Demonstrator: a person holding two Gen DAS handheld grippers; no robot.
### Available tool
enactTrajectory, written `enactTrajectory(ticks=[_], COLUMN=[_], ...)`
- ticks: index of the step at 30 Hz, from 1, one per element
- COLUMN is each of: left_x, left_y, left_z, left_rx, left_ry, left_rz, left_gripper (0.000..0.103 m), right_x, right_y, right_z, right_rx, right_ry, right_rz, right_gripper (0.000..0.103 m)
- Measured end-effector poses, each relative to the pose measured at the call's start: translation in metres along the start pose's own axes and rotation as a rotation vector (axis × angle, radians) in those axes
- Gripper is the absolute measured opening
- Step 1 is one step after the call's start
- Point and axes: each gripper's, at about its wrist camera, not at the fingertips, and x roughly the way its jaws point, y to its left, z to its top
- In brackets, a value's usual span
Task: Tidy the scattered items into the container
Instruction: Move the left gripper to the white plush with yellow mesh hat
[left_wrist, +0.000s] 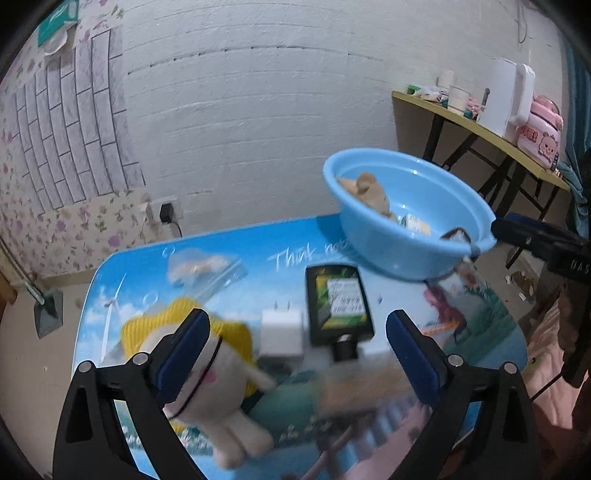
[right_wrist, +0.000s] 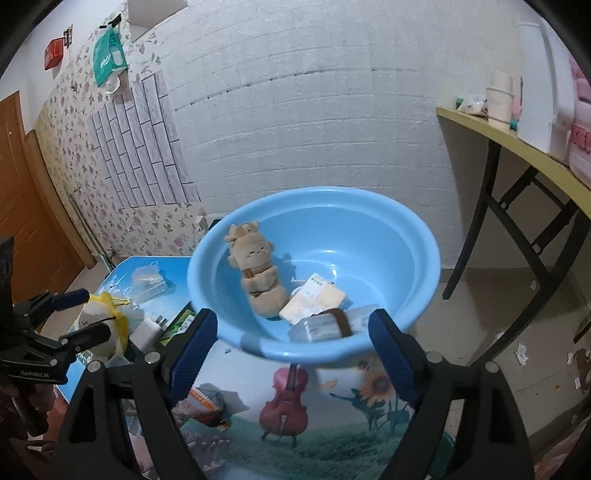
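1. Right now the left gripper (left_wrist: 297, 354) has its fingers wide apart w/ nothing clamped; right gripper (right_wrist: 291, 350) is likewise spread and empty, its fingers either side of the basin's near rim, not pressing it as far as I can tell.
2. Nearest the left fingers: plush doll (left_wrist: 218, 387), white body w/ yellow knit hat, lying against the left finger and partly behind it. Judged soft, light, squashy; best pinched across the body or head, not the floppy legs. Grip will sink in, so close well.
3. Between the fingers, a bit further: white charger (left_wrist: 280, 332), prongs pointing away. Prob. hard, smooth, light; take it across the flat sides, clear of the prongs.
4. Just right of it: dark bottle (left_wrist: 338, 302) lying flat, cap toward the fingers. Likely the heaviest item, stiff, maybe slick; grab mid-body across the narrow width.
5. Blurred tan thing low near the right finger: can't tell what it is.
6. Beyond the left finger: clear plastic bag (left_wrist: 203, 267) w/ something pale inside. Crinkly, slippery, light; pinch the contents, not loose film.
7. Farthest: blue basin (right_wrist: 314, 273) on the table's (left_wrist: 258, 240) far-right part, holding a tan plush (right_wrist: 258, 273), a packet (right_wrist: 314, 301) and a banded bundle (right_wrist: 325, 325).
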Motion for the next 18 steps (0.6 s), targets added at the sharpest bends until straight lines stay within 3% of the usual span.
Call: enactTrajectory(ticks=[18], left_x=[-0.022], left_y=[0.065], left_z=[-0.045], left_rx=[-0.085], left_ry=[-0.016], left_rz=[0.072], left_gripper=[0.097], right_x=[0.002], right_y=[0.05], right_z=[-0.029], right_rx=[-0.046], right_ry=[0.054], right_rz=[-0.003], right_gripper=[0.085])
